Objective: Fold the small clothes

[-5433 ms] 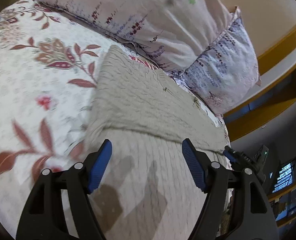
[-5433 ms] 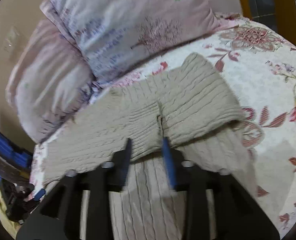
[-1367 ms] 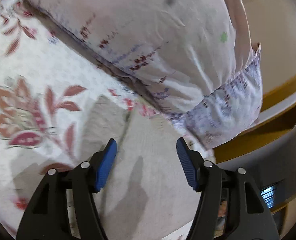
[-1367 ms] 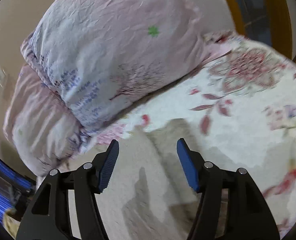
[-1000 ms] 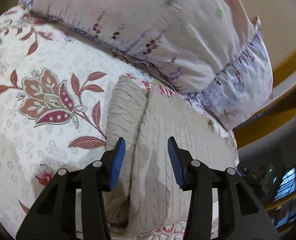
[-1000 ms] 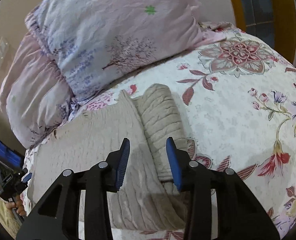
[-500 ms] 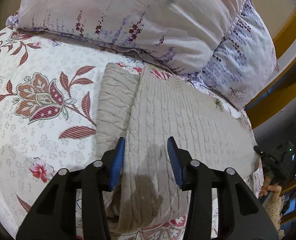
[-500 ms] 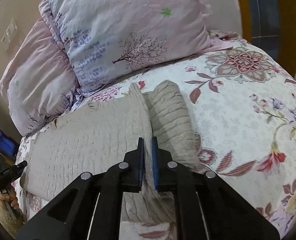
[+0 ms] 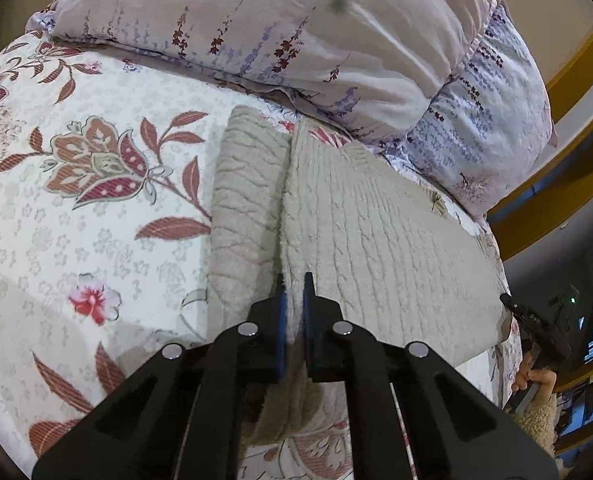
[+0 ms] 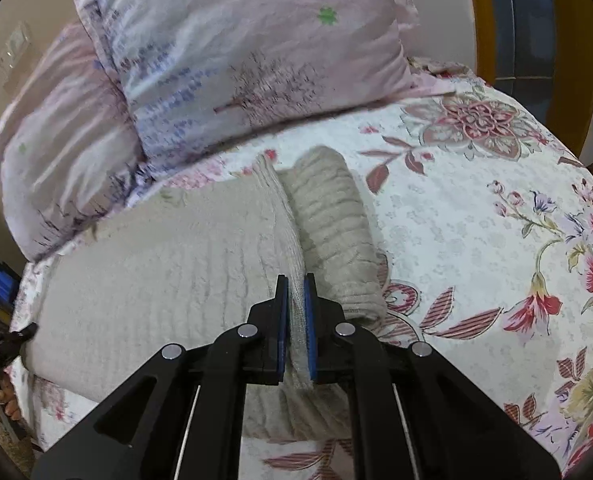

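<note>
Pinching now with both grippers: left gripper [image 9: 292,308] jaws just closed onto a raised ridge of the beige cable-knit sweater [image 9: 376,248], blue pads pressed on the knit, where half a second ago they stood open astride it. Right gripper [image 10: 294,312] likewise clamped tight on a fold edge of the same sweater [image 10: 156,272], shut a beat sooner. Meaning, by judgement: both holds set, next fold ready to be lifted over.

Sweater lying flat on the floral bedspread [image 9: 76,220], partly folded; sleeve [image 9: 244,200] doubled beside the body, at 11 o'clock from the left jaws, at 1 o'clock from the right [image 10: 336,232].

Around: two lilac-print pillows [image 9: 276,28] at 12 o'clock, nearest one touching or just beside the sweater's far edge, likely to crowd a fold carried that way. Wooden bed frame [image 9: 576,68] at 2 o'clock. Screens glowing at 4 o'clock, well apart.
</note>
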The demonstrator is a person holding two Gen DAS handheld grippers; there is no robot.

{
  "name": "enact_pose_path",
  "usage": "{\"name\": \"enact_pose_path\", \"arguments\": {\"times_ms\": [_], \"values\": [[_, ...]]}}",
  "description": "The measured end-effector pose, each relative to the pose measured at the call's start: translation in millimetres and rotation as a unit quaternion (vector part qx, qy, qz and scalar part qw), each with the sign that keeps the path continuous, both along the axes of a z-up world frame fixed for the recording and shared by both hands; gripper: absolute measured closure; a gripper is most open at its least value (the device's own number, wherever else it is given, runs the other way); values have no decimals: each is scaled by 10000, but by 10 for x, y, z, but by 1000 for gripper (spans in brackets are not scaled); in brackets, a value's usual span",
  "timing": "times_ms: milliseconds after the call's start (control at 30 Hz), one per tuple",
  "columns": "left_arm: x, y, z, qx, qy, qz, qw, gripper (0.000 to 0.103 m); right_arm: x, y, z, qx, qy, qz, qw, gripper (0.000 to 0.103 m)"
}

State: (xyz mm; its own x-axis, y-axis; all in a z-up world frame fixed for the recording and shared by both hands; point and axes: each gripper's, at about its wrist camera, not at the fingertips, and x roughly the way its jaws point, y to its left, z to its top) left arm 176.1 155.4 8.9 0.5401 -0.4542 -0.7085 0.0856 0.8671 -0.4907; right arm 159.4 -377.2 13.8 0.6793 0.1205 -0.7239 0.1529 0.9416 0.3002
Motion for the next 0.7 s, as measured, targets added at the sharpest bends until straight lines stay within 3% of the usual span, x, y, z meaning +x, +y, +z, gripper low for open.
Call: {"name": "enact_pose_path", "arguments": {"times_ms": [200,300,333,567,700], "values": [[-3,1,-6,20,16,25,10000,93,98,84,0,-266,194,-37,9995,93],[-12,12,10,-95,22,11,10000,81,46,153,184,-250,-136,-56,9996,69],[-12,18,19,-183,20,18,9998,72,51,230,257,-230,-290,80,9993,59],[77,67,155,-366,-94,342,9987,33,391,1060,288,-172,-193,1327,9908,57],[224,160,140,-380,-19,653,9971,28,539,1403,250,-403,-106,1604,9862,57]]}}
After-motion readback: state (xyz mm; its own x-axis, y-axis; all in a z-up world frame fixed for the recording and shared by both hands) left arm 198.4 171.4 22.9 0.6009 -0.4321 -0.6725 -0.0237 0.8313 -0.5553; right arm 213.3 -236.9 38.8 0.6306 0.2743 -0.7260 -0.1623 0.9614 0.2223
